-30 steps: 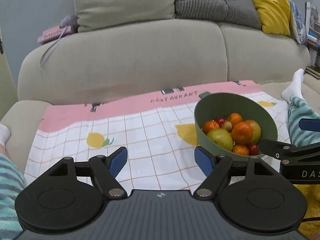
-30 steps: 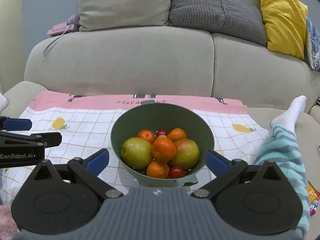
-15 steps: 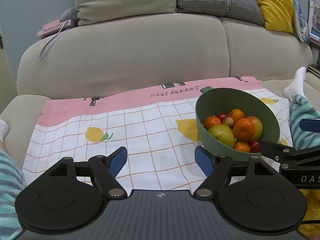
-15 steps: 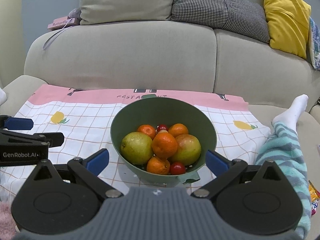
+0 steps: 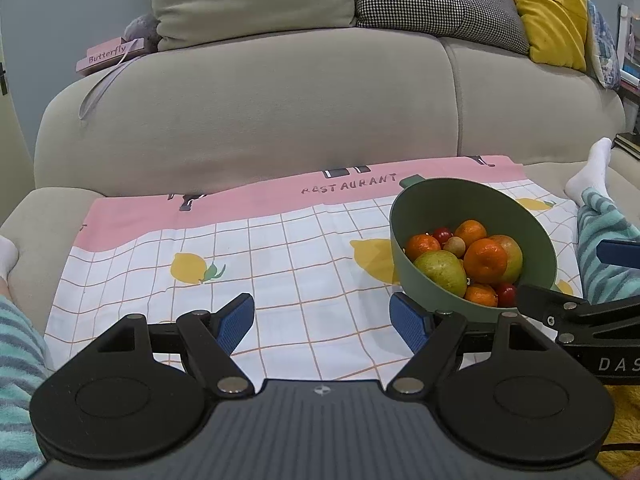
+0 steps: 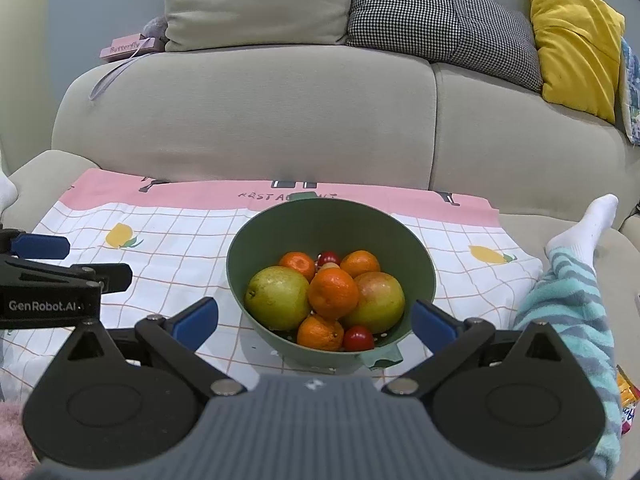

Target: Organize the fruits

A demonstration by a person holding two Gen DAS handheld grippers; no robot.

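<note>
A beige sofa [image 6: 248, 120] carries a checked cloth [image 5: 280, 264] with lemon prints, and on it sits your green bowl [image 6: 332, 220] of fruit. Your right gripper [image 6: 315, 315] is spread wide either side of the bowl, holding nothing; your left gripper [image 5: 322, 318] hangs released over bare cloth, just left of the bowl.

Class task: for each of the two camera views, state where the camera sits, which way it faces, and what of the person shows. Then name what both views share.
Left wrist: on the left hand-held gripper, facing the sofa over the checked cloth; striped sleeve at left edge.
Right wrist: on the right hand-held gripper, aimed at the green bowl; striped leg and white sock at right.
Shared: bowl, fruit, cloth, sofa, each other's gripper.
</note>
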